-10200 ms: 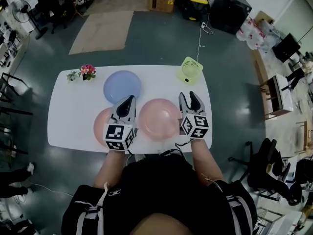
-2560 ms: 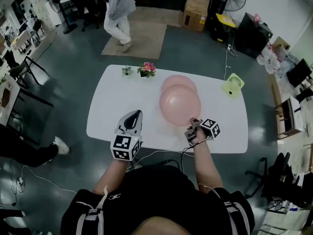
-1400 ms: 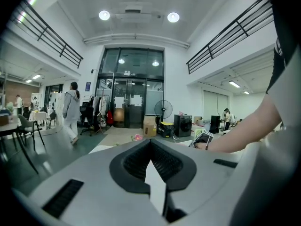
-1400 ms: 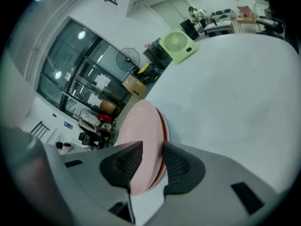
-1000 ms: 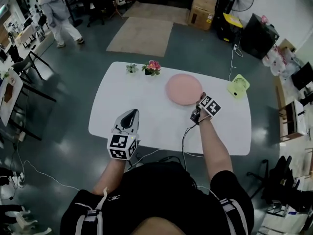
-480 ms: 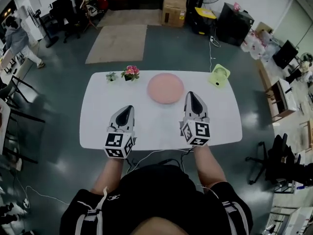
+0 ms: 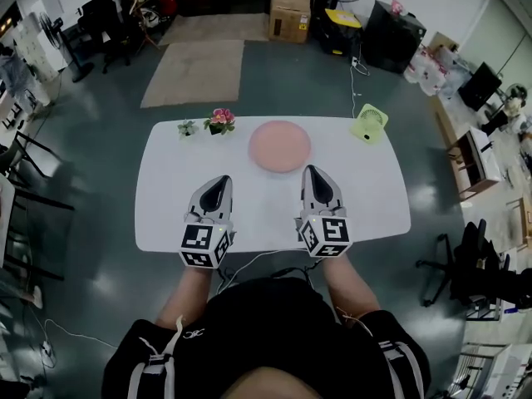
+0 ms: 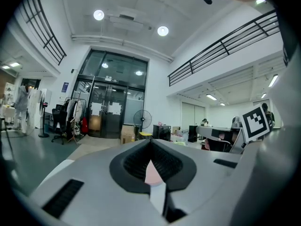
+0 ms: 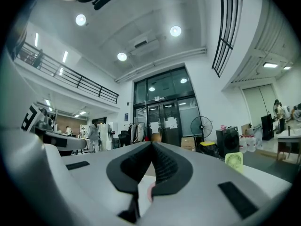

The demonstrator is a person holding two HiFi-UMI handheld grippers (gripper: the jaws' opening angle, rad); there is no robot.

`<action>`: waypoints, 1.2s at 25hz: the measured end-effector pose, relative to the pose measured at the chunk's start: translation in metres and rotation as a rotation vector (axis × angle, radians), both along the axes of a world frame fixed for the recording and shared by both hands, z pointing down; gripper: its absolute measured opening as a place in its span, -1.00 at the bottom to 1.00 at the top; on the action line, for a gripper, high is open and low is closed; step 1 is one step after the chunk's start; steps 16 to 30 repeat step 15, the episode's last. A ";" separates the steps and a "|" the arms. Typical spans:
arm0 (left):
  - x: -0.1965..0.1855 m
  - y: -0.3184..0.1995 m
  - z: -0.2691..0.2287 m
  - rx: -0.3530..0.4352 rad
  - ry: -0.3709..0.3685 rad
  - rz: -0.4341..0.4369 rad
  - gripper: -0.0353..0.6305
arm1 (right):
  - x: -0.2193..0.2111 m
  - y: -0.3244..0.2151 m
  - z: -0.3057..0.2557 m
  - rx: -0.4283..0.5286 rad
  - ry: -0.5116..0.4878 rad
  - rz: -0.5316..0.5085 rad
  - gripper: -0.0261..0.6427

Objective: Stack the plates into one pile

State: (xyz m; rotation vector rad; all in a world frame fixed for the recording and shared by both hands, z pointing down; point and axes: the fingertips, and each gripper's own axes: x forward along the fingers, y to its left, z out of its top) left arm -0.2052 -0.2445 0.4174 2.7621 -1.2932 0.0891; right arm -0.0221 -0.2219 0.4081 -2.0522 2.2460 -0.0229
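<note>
Both grippers hang level over the near half of the white counter [image 7: 166,189], side by side and well apart, noses towards 12 o'clock.

The left gripper [image 7: 221,180] sits at about 7 o'clock on the counter. In the left gripper view, the left gripper [image 8: 150,142] has its ribbed black pads pressed together at the tip. Nothing is pinched between them. The only thing showing through the small gap lower down is a pink sliver of the plate pile [image 8: 153,172] farther off.

The right gripper [image 7: 313,171] sits at about 5 o'clock. In the right gripper view, the right gripper [image 9: 151,145] is likewise closed tip to tip and holds nothing. A thin pink edge of the plate pile [image 9: 150,192] peeks below the pads.

The plate pile [image 7: 280,146] lies on the far half of the counter at 12 o'clock, a pink plate on top. How many lie beneath it cannot be told from above. It is ahead of both grippers and touches neither.

Pink flowers [image 7: 220,120] and a small plant [image 7: 185,128] stand near the far edge at about 11 o'clock. A green desk fan [image 7: 370,124] stands at about 1 o'clock, and it also shows in the right gripper view [image 9: 233,159].
</note>
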 end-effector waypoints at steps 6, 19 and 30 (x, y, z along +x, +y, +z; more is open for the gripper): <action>-0.014 0.005 -0.003 -0.001 0.009 0.000 -0.86 | -0.017 0.003 -0.001 -0.002 -0.009 -0.006 -0.88; -0.037 0.017 -0.003 -0.001 0.009 0.005 -0.85 | -0.040 0.014 0.001 -0.011 -0.029 -0.006 -0.88; -0.037 0.017 -0.003 -0.001 0.009 0.005 -0.85 | -0.040 0.014 0.001 -0.011 -0.029 -0.006 -0.88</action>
